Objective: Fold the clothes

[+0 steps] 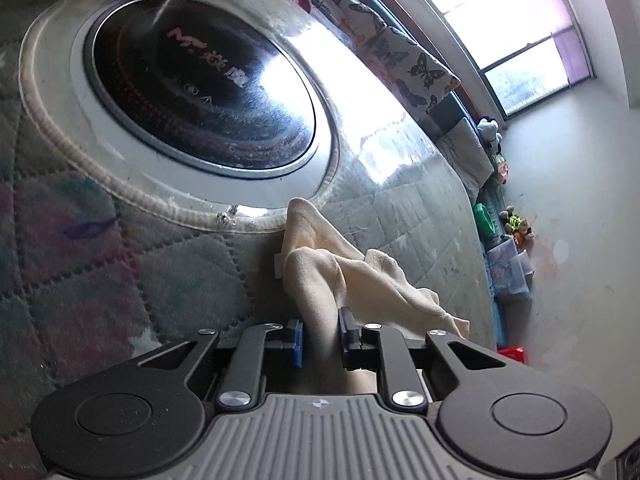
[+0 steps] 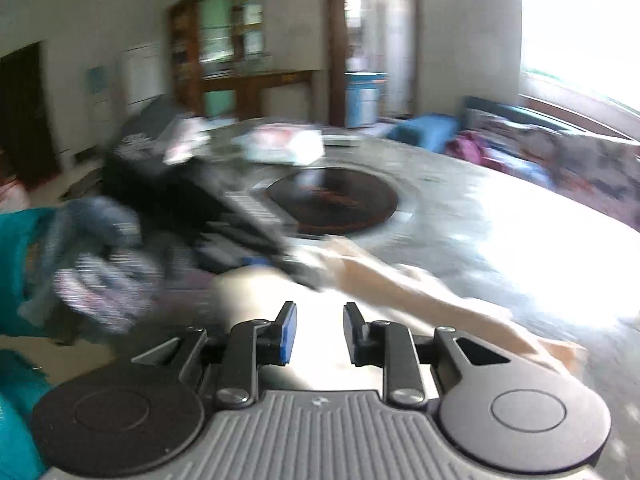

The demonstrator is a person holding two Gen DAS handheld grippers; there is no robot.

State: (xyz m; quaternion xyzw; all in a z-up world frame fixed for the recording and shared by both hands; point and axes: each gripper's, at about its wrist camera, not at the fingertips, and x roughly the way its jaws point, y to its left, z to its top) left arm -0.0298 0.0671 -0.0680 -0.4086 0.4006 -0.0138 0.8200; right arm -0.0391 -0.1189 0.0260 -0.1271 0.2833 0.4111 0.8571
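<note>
A cream cloth lies bunched on the quilted table cover, just in front of the round cooktop. My left gripper is shut on a fold of this cloth, which runs back between its fingers. In the blurred right wrist view the same cream cloth stretches across the table ahead of and to the right of my right gripper. The right gripper is open and holds nothing. The left gripper shows there as a dark blurred shape at the cloth's far end.
A round black glass cooktop sits in the table's middle. A pile of blue and patterned clothes lies at the left. Papers and packets lie at the far side. A sofa with butterfly cushions stands under the window.
</note>
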